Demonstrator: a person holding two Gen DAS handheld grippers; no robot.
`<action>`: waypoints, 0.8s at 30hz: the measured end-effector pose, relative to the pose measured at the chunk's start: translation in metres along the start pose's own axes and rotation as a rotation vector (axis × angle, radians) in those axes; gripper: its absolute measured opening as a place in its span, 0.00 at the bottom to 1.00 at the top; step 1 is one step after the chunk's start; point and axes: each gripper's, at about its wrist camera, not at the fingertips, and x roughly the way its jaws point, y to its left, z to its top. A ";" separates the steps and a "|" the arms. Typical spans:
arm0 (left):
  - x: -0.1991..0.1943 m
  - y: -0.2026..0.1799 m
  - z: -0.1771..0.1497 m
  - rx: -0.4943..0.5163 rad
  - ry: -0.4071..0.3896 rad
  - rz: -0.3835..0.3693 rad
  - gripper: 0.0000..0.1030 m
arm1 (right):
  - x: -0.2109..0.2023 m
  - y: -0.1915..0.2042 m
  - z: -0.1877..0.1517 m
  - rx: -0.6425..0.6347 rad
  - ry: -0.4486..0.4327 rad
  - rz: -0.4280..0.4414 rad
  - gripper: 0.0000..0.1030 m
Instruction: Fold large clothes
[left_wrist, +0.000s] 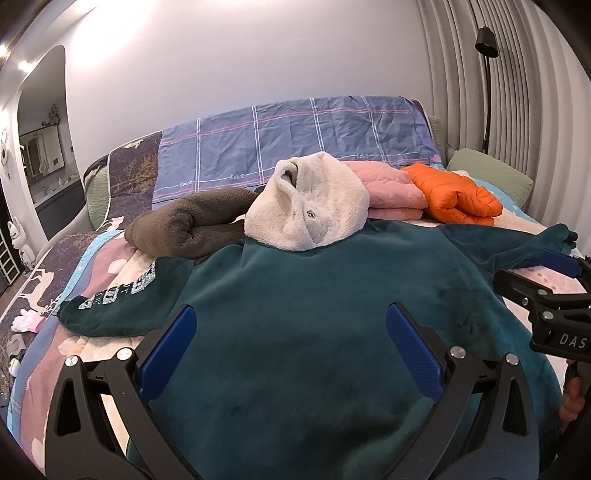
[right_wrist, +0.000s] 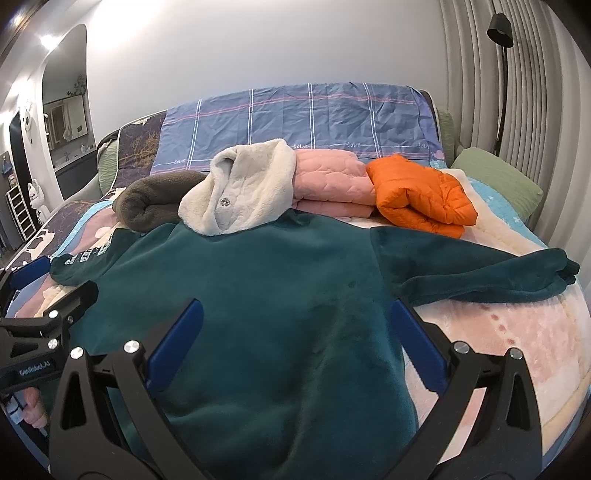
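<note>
A dark teal fleece hooded garment (left_wrist: 295, 302) lies spread flat, back up, on the bed. Its cream plush hood (left_wrist: 306, 206) sits at the far end. The sleeve with pale lettering (left_wrist: 122, 295) stretches left and the plain sleeve (right_wrist: 480, 273) stretches right. My left gripper (left_wrist: 291, 332) hovers open over the garment's lower middle, blue pads wide apart with nothing between them. Over the garment's right part my right gripper (right_wrist: 299, 325) is open too, its right finger (right_wrist: 413, 339) above the side edge under the plain sleeve. Each gripper shows at the other view's edge.
Behind the hood lie a rolled brown fleece (left_wrist: 192, 225), a folded pink quilted garment (left_wrist: 388, 184) and an orange puffer jacket (left_wrist: 454, 195). A blue plaid sheet (left_wrist: 295, 136) covers the headboard. A green pillow (right_wrist: 498, 181) and a floor lamp (right_wrist: 502, 74) stand right.
</note>
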 end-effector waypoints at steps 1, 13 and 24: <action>0.004 0.002 0.002 -0.006 0.001 -0.004 0.99 | 0.001 0.000 0.001 -0.004 -0.001 -0.002 0.98; 0.099 0.041 0.093 -0.041 0.050 0.017 0.78 | 0.074 -0.008 0.081 -0.089 0.012 0.009 0.66; 0.264 0.052 0.168 -0.105 0.177 -0.095 0.69 | 0.256 0.013 0.196 -0.011 0.178 0.154 0.43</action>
